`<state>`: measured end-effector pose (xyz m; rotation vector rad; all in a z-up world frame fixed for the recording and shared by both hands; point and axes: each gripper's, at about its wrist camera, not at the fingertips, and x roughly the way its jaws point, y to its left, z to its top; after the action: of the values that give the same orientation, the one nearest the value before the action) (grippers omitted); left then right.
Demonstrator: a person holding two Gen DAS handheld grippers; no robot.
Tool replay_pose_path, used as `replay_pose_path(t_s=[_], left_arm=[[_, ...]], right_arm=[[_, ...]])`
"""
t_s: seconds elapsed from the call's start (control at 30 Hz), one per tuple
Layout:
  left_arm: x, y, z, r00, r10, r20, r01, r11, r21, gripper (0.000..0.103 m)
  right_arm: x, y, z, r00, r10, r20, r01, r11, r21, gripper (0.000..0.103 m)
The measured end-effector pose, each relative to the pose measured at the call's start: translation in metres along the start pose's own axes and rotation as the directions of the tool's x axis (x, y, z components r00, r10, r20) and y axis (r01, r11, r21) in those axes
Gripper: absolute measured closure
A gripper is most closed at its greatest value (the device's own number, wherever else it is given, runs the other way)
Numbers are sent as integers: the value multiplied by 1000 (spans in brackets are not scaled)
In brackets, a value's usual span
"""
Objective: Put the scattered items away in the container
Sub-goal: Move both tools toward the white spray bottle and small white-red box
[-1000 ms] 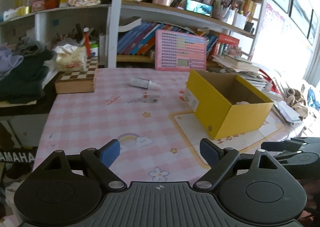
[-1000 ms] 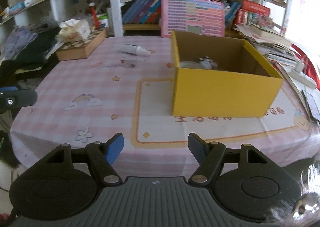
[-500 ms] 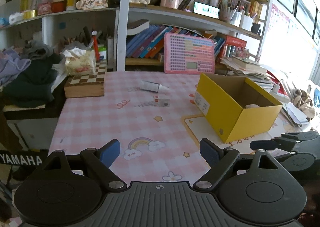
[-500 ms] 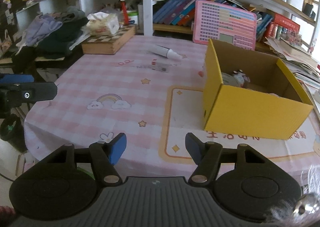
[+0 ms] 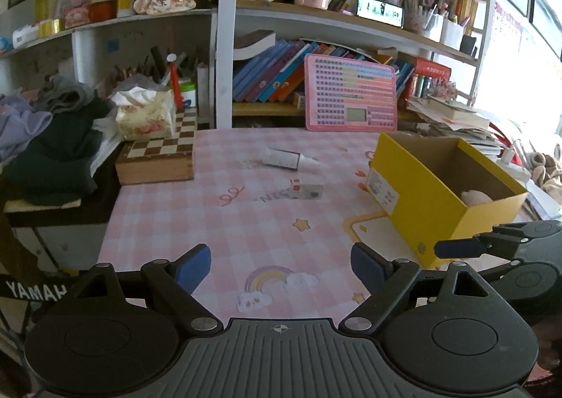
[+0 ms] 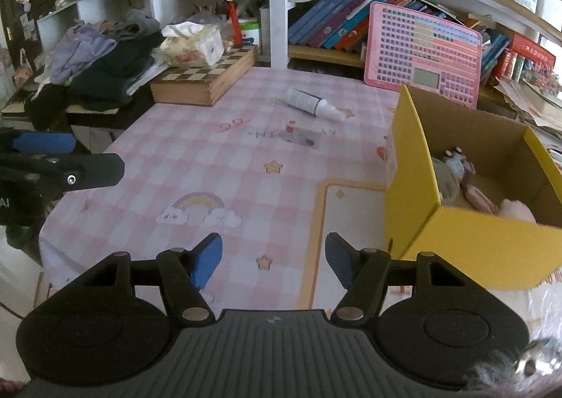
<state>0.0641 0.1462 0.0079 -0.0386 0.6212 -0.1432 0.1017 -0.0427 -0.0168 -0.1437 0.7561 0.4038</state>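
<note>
A yellow cardboard box stands open on the pink checked tablecloth, with soft toys inside. A white tube with a dark band lies at the far middle of the table. Nearer lies a small clear packet with a red mark. My left gripper hangs open over the near table edge, nothing between its blue pads. My right gripper is also open and empty, near the box's left front corner. Each gripper shows at the edge of the other's view.
A wooden chessboard box with a tissue pack on it sits at the table's far left. A pink keyboard toy leans against bookshelves behind. Dark clothes pile up on a stand to the left.
Both grippers have drawn back from the table, so more of the cloth and shelves shows. The right view has swung left, putting the yellow box at its right edge. Nothing was picked up.
</note>
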Motion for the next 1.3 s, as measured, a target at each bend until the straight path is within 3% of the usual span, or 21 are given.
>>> replay_pose_path(t_s=[0.5, 0.73, 0.93, 1.07, 1.3], left_arm=[[78, 11, 52, 999, 14, -30, -13, 999, 44, 14], [127, 16, 78, 998, -6, -55, 13, 992, 125, 14], [186, 28, 102, 992, -56, -110, 75, 981, 181, 14], [227, 35, 114, 987, -60, -150, 89, 977, 194, 14], [273, 35, 134, 984, -90, -155, 121, 972, 202, 14]], right_arm=[[82, -20, 61, 999, 13, -34, -12, 999, 51, 41], [126, -23, 84, 997, 7, -74, -3, 998, 56, 41], [163, -25, 104, 994, -10, -113, 15, 999, 45, 41], [186, -27, 118, 991, -39, -125, 42, 999, 20, 42], [224, -27, 139, 986, -68, -150, 64, 997, -32, 42]])
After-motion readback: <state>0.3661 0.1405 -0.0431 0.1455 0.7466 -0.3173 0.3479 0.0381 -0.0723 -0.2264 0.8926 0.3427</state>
